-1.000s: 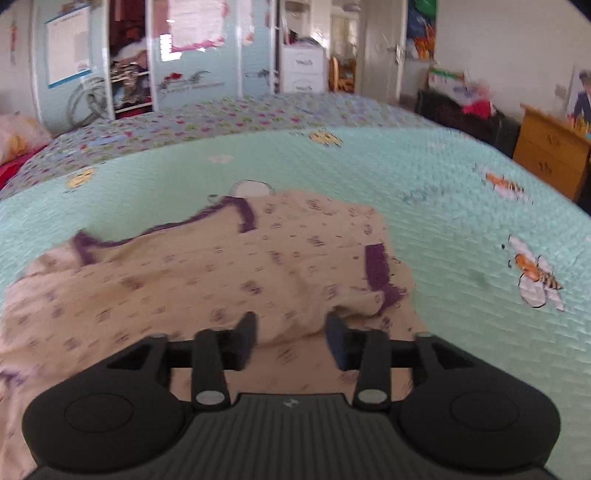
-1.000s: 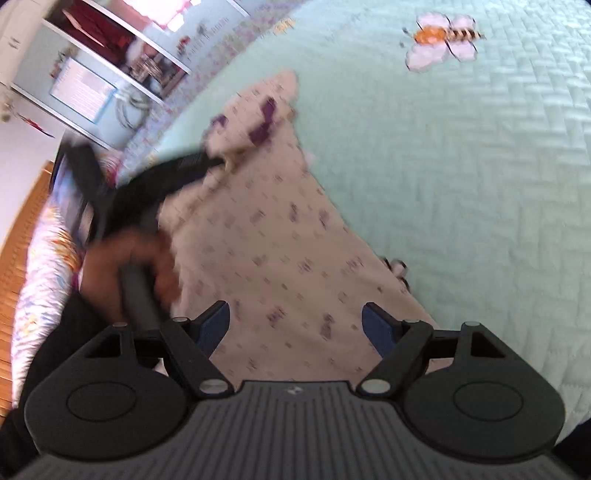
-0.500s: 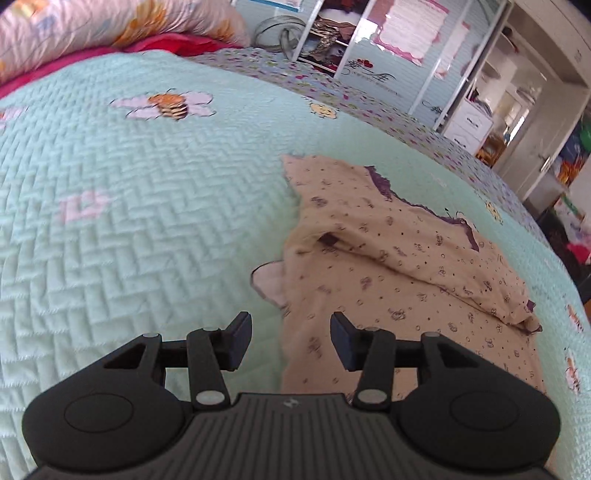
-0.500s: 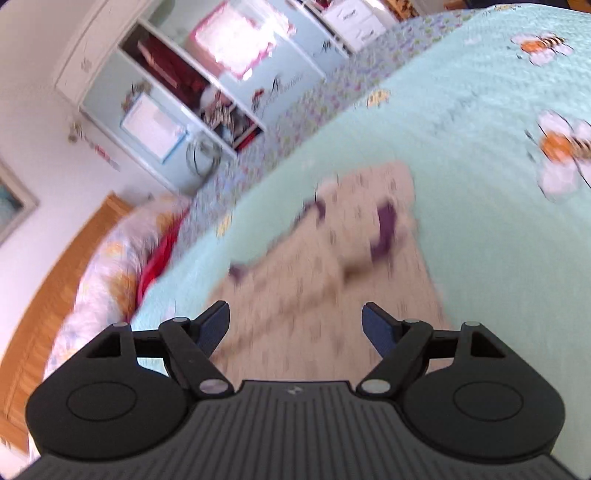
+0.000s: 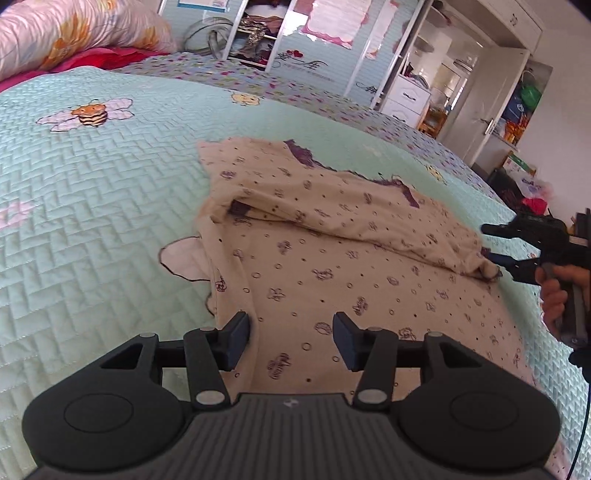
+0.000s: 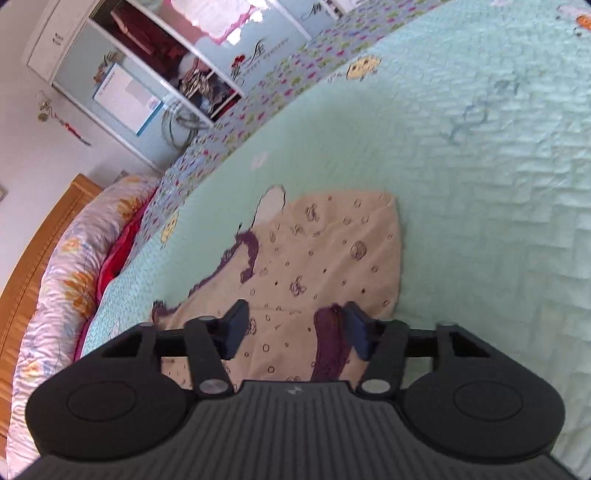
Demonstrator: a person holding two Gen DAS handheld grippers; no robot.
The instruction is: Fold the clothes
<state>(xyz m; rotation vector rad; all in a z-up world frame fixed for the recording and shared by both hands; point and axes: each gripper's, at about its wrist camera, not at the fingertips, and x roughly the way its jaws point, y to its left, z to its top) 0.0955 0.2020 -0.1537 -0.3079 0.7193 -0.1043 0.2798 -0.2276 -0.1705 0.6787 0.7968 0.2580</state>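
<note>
- A floral pillow point(image 5: 74, 33) lies at the head of the bed point(image 5: 92, 192); a wardrobe point(image 5: 295, 48) stands beyond the bed.
- The cream patterned garment point(image 5: 332, 258) lies crumpled mid-bed.
- Left tongs point(image 5: 291, 339), opening, straddle its near edge without pinching.
- Right tongs point(image 6: 295, 332) are closing around its purple cuff point(image 6: 328, 339).

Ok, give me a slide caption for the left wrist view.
Left gripper hovers open over a cream printed garment on a green quilt while the right gripper closes on its far corner.
</note>
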